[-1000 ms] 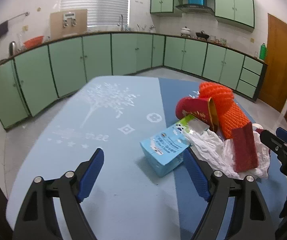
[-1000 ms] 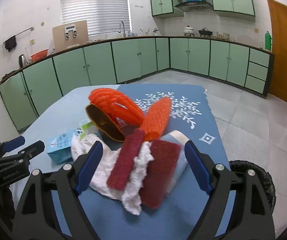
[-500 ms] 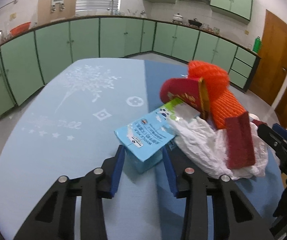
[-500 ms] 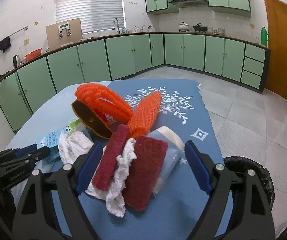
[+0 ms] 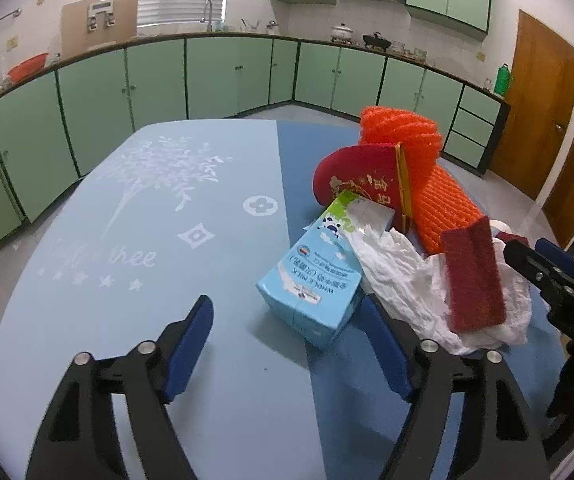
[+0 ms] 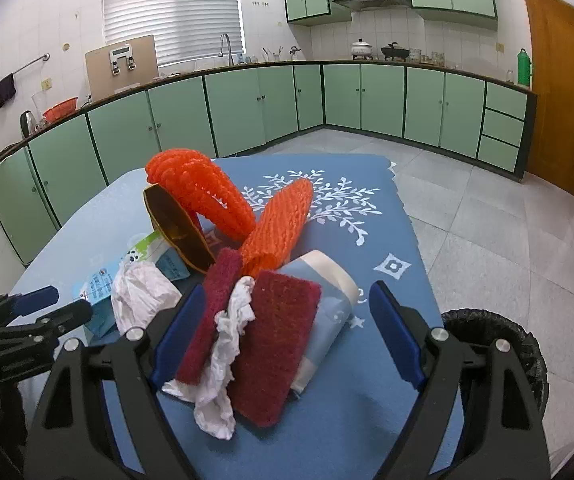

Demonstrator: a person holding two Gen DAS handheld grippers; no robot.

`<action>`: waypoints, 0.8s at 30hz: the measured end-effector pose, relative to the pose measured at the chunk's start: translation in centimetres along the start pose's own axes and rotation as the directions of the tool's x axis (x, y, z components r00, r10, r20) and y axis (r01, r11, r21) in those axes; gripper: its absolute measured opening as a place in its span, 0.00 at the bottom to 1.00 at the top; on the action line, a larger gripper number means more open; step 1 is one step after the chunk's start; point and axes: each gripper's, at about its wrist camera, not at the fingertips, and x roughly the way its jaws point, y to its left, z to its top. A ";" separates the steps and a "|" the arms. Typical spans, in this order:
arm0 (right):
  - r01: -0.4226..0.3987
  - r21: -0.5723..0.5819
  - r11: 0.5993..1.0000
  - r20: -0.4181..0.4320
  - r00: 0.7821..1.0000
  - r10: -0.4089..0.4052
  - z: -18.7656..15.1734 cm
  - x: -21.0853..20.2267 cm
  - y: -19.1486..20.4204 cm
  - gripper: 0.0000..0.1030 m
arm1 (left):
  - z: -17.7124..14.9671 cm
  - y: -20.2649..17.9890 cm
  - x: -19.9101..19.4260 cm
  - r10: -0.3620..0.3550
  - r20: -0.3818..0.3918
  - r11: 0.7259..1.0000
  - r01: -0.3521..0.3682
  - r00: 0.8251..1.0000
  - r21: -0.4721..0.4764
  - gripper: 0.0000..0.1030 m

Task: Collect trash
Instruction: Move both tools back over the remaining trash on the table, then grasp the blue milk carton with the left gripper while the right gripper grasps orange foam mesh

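Left gripper (image 5: pixel 287 344): jaws opening, spread wide, nothing pinched; the right pad sits just beside the milk carton's near corner.
Milk carton (image 5: pixel 315 280): light blue, lying flat on the blue tablecloth (image 5: pixel 135 264), its far end under crumpled white paper (image 5: pixel 403 280).
Right gripper (image 6: pixel 287 332): jaws spread, pads clear of the heap (dark red scouring pads (image 6: pixel 275 344), white paper) lying between them.
Behind the heap: orange foam netting (image 6: pixel 207 196) and a red paper bag (image 5: pixel 363 184).
Black-lined bin (image 6: pixel 499 340): on the floor, right of the table.

Pale green cabinets (image 6: pixel 247 108) line a curved kitchen counter beneath white tiled walls (image 6: pixel 387 28); closed blinds (image 6: pixel 171 8) cover the window; grey floor tiles (image 6: pixel 487 220) meet a wooden door (image 6: pixel 559 88).
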 end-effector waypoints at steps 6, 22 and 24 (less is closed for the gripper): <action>0.002 0.002 1.000 -0.009 1.000 -0.002 0.1 0.4 -0.1 0.79 | 1.2 -0.6 1.6 -0.011 -0.013 0.999 0.011 1.000 0.048 0.80; 0.000 -0.006 1.000 -0.010 1.000 0.000 0.1 0.5 -0.6 0.79 | -0.3 0.8 -0.5 -0.010 -0.003 0.999 0.010 1.000 -0.053 0.48; -0.006 -0.009 1.000 -0.005 1.000 0.006 0.2 0.4 -0.5 0.79 | -0.5 1.3 -1.2 0.039 0.012 0.996 -0.038 0.999 -0.074 0.47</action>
